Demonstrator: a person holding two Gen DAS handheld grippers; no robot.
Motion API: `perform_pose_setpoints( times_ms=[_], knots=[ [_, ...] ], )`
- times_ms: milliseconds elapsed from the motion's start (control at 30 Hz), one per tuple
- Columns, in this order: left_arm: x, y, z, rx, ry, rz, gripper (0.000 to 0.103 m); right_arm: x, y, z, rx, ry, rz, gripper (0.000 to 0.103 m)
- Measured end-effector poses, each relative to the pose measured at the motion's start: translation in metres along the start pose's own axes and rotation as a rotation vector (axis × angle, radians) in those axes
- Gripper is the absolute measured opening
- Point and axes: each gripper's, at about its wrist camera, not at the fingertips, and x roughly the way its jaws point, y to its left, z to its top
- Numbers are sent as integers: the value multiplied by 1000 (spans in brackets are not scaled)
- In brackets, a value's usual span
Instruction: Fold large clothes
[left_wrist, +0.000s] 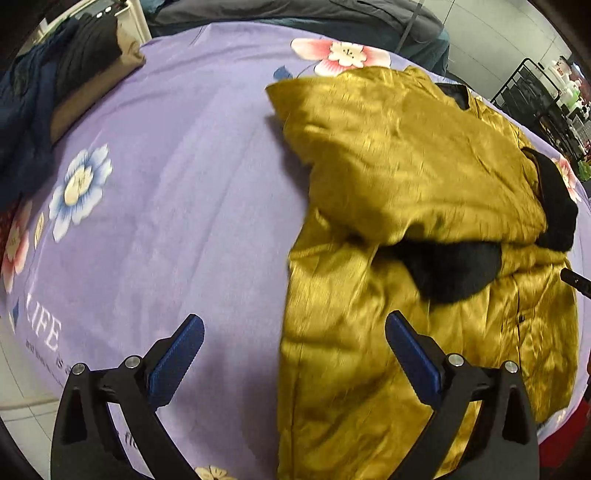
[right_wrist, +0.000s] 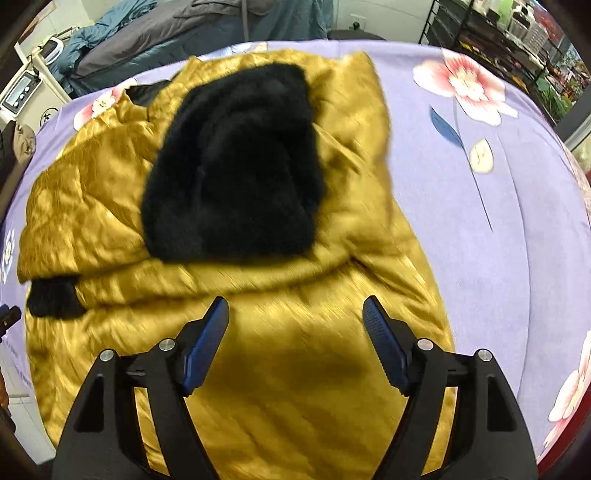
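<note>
On the lilac sheet (left_wrist: 177, 177) (printed "LIFE", apparently) lies a gold jacket (right_wrist: 295, 369); both tongs (left_wrist: 293, 328) (right_wrist: 295, 314) gape empty.

Shop-like room: stocked metal shelving (right_wrist: 491, 26) behind a floral sheet (right_wrist: 517, 206).

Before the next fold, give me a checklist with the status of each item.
1. Left claw open and holding nothing: ok.
2. Right claw open and holding nothing: ok.
3. Jacket lying fully on the sheet: ok at the sides; near hem cannot tell, it is hidden behind the claws.
4. Sleeve folded across the body: ok, though it lies puffy, not flat.
5. Black fur tucked inside: not ok, it lies exposed on top.
6. Sheet bare to the left of the jacket: ok; the pile of clothes sits at the far corner, apart from the jacket.
</note>
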Motion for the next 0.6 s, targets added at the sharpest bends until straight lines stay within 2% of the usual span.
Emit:
perform_pose_setpoints(
  times_ms=[100, 233, 333, 433, 533, 600],
  knots=[
    [2, 12, -13, -27, 23, -48, 97, -3, -25, -8, 42, 7, -4, 75],
    [10, 30, -26, -104, 55, -105, 96, -6, -61, -10, 123, 11, 34, 76],
    [18, 40, -39, -147, 79, -124, 96, 0, -88, -12, 182, 38, 93, 76],
    [25, 43, -53, -190, 115, -174, 96, 8, -105, -18, 210, 83, 153, 76],
    [28, 38, -68, -172, 124, -174, 96, 18, -113, -31, 202, 134, 203, 76],
    [26, 35, -74, -153, 123, -170, 96, 16, -115, -37, 191, 121, 224, 76]
  ],
)
